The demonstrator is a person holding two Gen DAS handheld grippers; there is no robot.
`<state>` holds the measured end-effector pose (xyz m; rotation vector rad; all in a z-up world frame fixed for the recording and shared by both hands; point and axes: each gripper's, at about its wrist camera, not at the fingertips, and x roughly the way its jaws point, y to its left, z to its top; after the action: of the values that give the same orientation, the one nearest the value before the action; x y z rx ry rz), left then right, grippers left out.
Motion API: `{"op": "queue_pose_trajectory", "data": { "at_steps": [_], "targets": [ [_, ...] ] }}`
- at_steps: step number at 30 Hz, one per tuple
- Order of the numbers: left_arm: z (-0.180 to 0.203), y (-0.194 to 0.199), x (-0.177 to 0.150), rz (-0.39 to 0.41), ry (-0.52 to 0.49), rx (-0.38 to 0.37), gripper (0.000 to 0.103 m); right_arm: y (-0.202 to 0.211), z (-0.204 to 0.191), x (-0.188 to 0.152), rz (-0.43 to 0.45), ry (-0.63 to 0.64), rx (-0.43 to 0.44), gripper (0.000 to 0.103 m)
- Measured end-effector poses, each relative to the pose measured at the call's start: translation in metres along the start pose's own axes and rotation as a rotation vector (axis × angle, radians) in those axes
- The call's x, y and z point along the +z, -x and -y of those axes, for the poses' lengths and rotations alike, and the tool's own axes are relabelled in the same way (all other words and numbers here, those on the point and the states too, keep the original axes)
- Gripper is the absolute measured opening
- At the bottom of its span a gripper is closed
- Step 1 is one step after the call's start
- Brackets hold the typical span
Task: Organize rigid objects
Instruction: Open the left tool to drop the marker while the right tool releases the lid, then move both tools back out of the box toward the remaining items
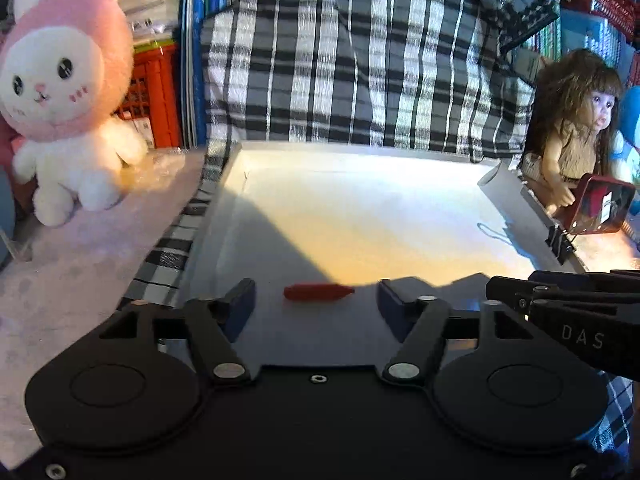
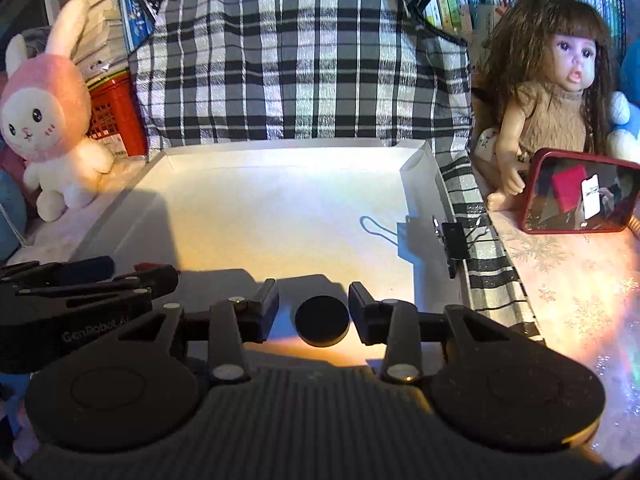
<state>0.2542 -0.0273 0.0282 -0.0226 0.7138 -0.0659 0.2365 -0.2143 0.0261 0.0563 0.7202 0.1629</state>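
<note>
Two grippers hang side by side over the near edge of a shallow white tray point(image 2: 208, 216), each lined up on its own small piece, which looks like a paired pick-up. Going left to right: at about ten o'clock in the left wrist view sits a plush rabbit point(image 1: 68, 100), soft and pink-hooded, well off the tray and no part of the job. The left gripper point(image 1: 316, 300) has its tongs spread, and a red capsule-shaped piece point(image 1: 318, 293) lies on the tray floor between the fingertips, touching neither; it looks smooth and hard, rounded at one end and tapered at the other, lying crosswise to the fingers, so closing on it would catch it end to end. Next, the right gripper point(image 2: 314, 312) is likewise spread around a flat black disc point(image 2: 322, 321), matte and round, lying on the tray; its right edge is very close to the right finger, though I cannot tell whether they touch. The tray seems to be thin card, with a folded corner held by a black binder clip point(image 2: 454, 242) at three o'clock, probably to keep the wall upright. A doll point(image 2: 548, 92) and a red-cased phone point(image 2: 580, 196) sit at two o'clock, beyond a plaid cloth point(image 2: 304, 60).
</note>
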Motion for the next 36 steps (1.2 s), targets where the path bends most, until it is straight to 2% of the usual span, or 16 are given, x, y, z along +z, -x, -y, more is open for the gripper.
{"op": "queue_pose_trajectory", "data": {
  "at_steps": [9,15,21,32,36],
  "targets": [
    [0.003,0.053,-0.008,0.062,-0.032,-0.019,0.085,0.044,-0.002,-0.008,0.069,0.009,0.015,0.072],
    [0.0,0.097,-0.027,0.123,-0.038,-0.059,0.093,0.079,-0.002,-0.025,0.132,0.029,0.017,0.086],
    [0.002,0.132,-0.058,0.176,-0.065,-0.043,0.095,0.106,-0.001,-0.051,0.179,0.035,0.025,0.087],
    [0.007,0.174,-0.12,0.215,-0.078,-0.063,0.097,0.147,-0.001,-0.101,0.25,0.07,0.014,0.089],
    [0.004,0.19,-0.144,0.261,-0.056,-0.031,0.097,0.161,0.002,-0.121,0.271,0.068,0.02,0.09]
  ]
}}
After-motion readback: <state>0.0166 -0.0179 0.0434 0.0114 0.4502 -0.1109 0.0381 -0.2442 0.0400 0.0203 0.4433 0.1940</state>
